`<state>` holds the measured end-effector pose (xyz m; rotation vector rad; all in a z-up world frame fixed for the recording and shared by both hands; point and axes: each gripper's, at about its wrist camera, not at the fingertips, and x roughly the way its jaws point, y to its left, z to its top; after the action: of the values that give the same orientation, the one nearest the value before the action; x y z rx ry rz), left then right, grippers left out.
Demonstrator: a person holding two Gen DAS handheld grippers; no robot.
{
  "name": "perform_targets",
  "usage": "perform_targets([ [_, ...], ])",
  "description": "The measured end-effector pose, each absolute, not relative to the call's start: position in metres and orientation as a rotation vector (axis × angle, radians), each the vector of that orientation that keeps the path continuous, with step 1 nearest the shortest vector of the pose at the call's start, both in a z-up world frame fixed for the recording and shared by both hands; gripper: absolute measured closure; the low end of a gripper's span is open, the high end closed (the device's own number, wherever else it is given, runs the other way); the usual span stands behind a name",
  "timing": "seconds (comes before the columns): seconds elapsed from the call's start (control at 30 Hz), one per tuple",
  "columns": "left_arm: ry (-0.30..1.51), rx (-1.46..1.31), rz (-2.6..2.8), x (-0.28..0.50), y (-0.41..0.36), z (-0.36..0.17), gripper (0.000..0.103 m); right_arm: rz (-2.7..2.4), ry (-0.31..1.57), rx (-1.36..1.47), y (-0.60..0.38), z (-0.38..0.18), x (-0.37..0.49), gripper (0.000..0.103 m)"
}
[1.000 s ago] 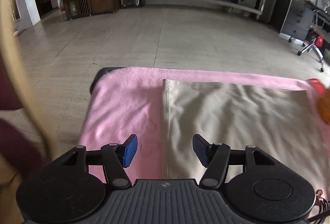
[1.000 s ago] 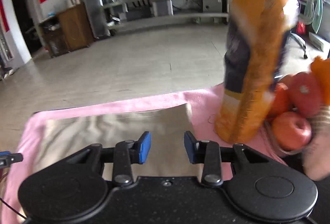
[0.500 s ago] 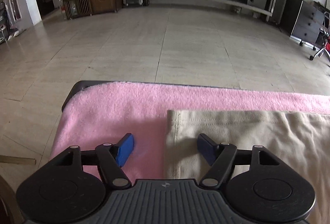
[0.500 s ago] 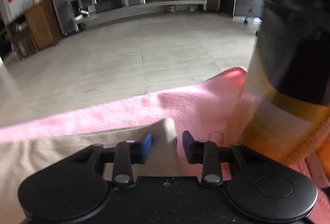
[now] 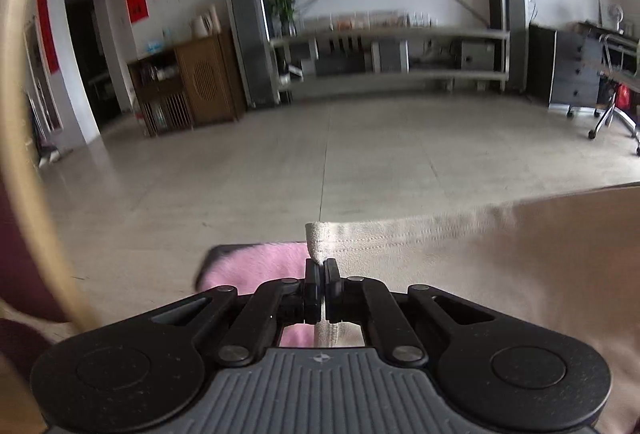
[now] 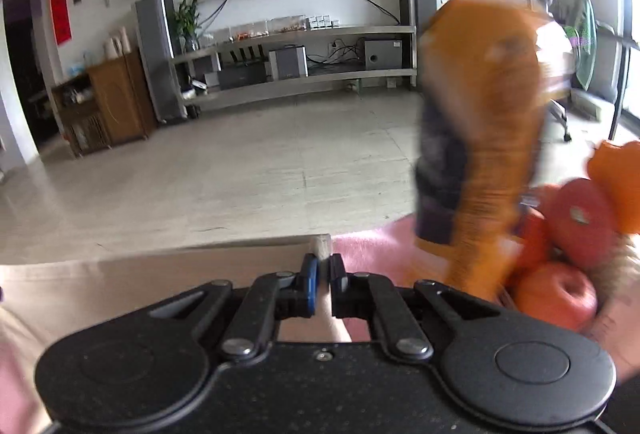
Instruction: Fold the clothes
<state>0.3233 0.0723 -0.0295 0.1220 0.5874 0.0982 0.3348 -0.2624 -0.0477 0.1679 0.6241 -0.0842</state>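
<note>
A beige garment (image 5: 500, 258) lies on a pink towel (image 5: 256, 262) that covers the table. My left gripper (image 5: 321, 266) is shut on the garment's left corner, and a tab of the hem sticks up between the fingertips. My right gripper (image 6: 323, 266) is shut on the garment's (image 6: 168, 270) right corner, with a small fold of cloth showing above the fingertips. The garment's edge looks lifted between the two grippers.
A tall orange bottle (image 6: 480, 122) stands on the pink towel (image 6: 372, 246) just right of my right gripper. Apples and oranges (image 6: 560, 258) sit in a basket at the far right. A tan curved bar (image 5: 24, 154) and dark red cloth are at the left.
Both grippers closed on the garment's two far corners. The views tilted up from the table towards the room, and the cloth edge has risen.
</note>
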Motion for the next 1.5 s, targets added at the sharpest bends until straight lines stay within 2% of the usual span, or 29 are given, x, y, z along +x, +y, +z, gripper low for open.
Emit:
perform_targets([
  [0.13,0.565,0.104,0.093,0.253,0.078,0.0,0.1,-0.055,0.633,0.228,-0.281,-0.02,0.262,0.097],
  [0.27,0.6,0.071,0.066,0.169,0.085,-0.006,0.1,-0.023,0.643,0.279,-0.301,0.001,0.185,0.097],
  [0.37,0.664,0.051,0.069,0.112,0.084,-0.039,0.1,-0.006,0.716,0.3,-0.309,-0.033,0.124,0.097],
  [0.5,0.803,-0.054,0.104,0.08,0.086,-0.087,0.101,-0.026,0.859,0.38,-0.321,-0.105,0.088,0.097],
  [0.63,0.734,-0.027,0.108,0.05,0.079,-0.075,0.1,-0.008,0.818,0.383,-0.32,-0.105,0.067,0.098],
  [0.7,0.707,-0.047,0.092,0.033,0.079,-0.063,0.097,0.004,0.735,0.318,-0.321,-0.094,0.051,0.102],
  [0.73,0.708,-0.05,0.09,0.026,0.081,-0.061,0.086,0.008,0.718,0.312,-0.322,-0.092,0.042,0.102],
  [0.77,0.726,-0.041,0.096,0.022,0.085,-0.065,0.069,0.014,0.716,0.315,-0.324,-0.092,0.035,0.101],
  [0.8,0.749,-0.033,0.119,0.02,0.087,-0.071,0.062,0.018,0.737,0.319,-0.326,-0.094,0.031,0.1],
  [0.93,0.77,-0.185,0.165,0.017,0.117,-0.08,0.06,-0.006,0.78,0.393,-0.34,-0.1,0.028,0.095],
  [1.03,0.792,-0.39,0.117,0.02,0.141,-0.082,0.058,-0.009,0.804,0.503,-0.351,-0.109,0.028,0.081],
  [1.23,0.905,-0.756,0.054,0.032,0.169,-0.098,0.058,0.031,0.894,0.73,-0.36,-0.135,0.036,0.078],
  [1.33,0.964,-0.876,0.053,0.041,0.179,-0.106,0.056,0.03,0.917,0.768,-0.358,-0.14,0.04,0.069],
  [1.5,1.044,-1.01,0.025,0.067,0.184,-0.127,0.054,-0.004,0.924,0.765,-0.35,-0.142,0.049,0.069],
])
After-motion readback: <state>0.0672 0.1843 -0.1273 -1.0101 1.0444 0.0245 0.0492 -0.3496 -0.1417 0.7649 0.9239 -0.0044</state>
